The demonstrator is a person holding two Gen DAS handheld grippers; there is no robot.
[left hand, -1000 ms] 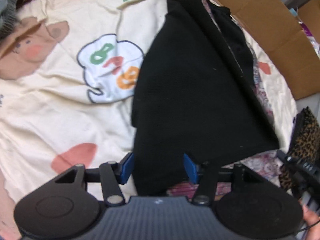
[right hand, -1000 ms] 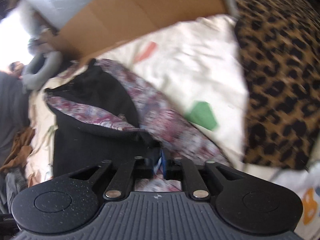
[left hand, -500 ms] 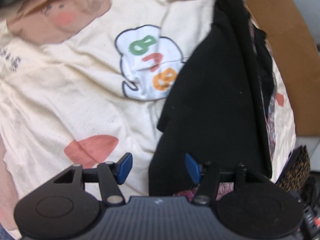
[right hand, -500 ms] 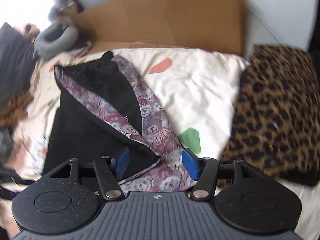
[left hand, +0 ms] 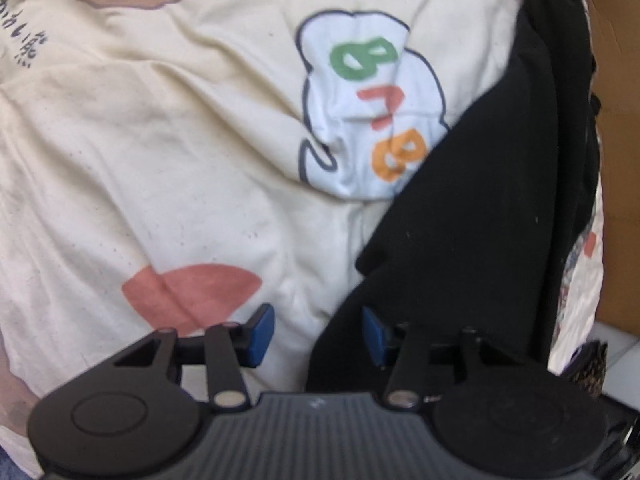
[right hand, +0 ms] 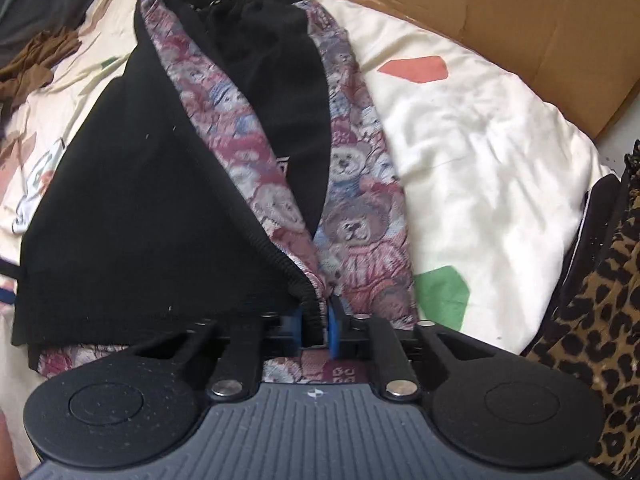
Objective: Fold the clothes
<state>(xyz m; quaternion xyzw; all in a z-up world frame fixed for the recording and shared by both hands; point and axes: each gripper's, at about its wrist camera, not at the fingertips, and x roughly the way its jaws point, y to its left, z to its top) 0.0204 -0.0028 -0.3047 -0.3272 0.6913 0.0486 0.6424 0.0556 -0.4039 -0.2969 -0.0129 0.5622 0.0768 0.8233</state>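
My right gripper (right hand: 315, 328) is clamped on the ribbed black hem of the black garment (right hand: 152, 216), which lies partly folded across the cream bedsheet (right hand: 472, 152), its teddy-bear lining (right hand: 360, 236) showing from 12 to 6 o'clock. A leopard-print cloth (right hand: 600, 320) sits at 4 o'clock and cardboard (right hand: 540, 12) at 1 o'clock. My left gripper (left hand: 318, 334) hangs with its jaws apart, holding nothing, its right pad over the garment's edge; the garment there runs from 5 to 1 o'clock, beside a printed cloud of numbers (left hand: 372, 108).
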